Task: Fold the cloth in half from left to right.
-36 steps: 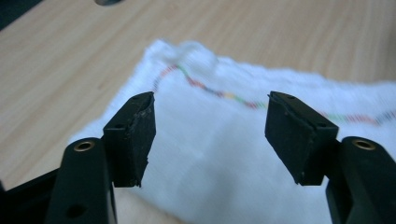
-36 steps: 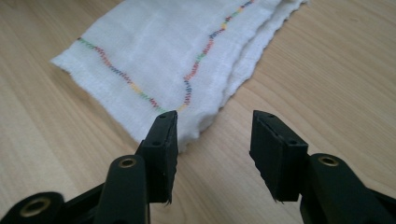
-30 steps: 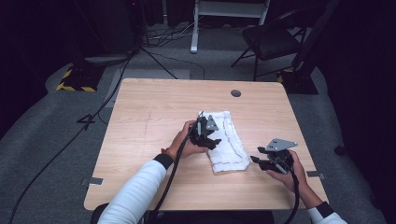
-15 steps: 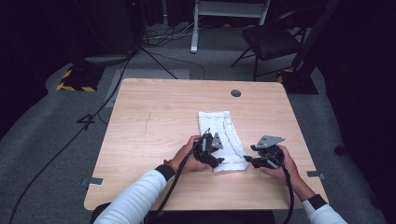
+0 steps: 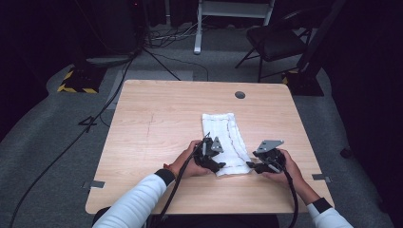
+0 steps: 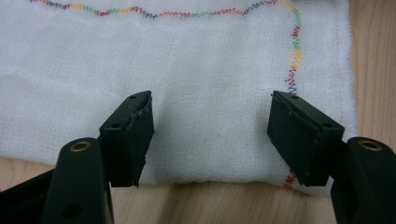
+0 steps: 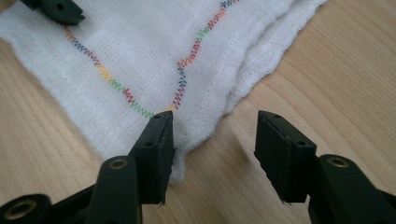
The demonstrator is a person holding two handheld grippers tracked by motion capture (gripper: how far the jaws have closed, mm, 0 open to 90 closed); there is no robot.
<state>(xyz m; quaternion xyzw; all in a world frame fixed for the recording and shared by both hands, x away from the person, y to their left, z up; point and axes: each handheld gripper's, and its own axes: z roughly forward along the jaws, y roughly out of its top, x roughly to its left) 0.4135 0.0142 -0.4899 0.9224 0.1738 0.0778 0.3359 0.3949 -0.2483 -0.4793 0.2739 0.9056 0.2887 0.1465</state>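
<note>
Looking down from the high view, we log the table first: a rectangular light wood-grain top with a small round dark grommet near its far edge. Grey carpet lies around it, with a black chair beyond the far right corner.

On the near-right part of the tabletop lies the white cloth, folded into a long rectangle running away from us. Its weave is open and gauzy, and a zigzag line of multicoloured stitching follows the hem. In the right gripper view the edges show stacked layers, soft and slightly fuzzy.

We hold the left gripper at the cloth's near left edge; its flat black blocky jaws stand wide apart over the fabric, nothing between them. The right gripper sits just off the near right corner, jaws likewise apart, one tip over the corner of the cloth, the other over bare wood.

Against half a second ago, both grippers sit at much the same near end of the cloth. A second ago the left one was farther up, over the cloth's middle.
</note>
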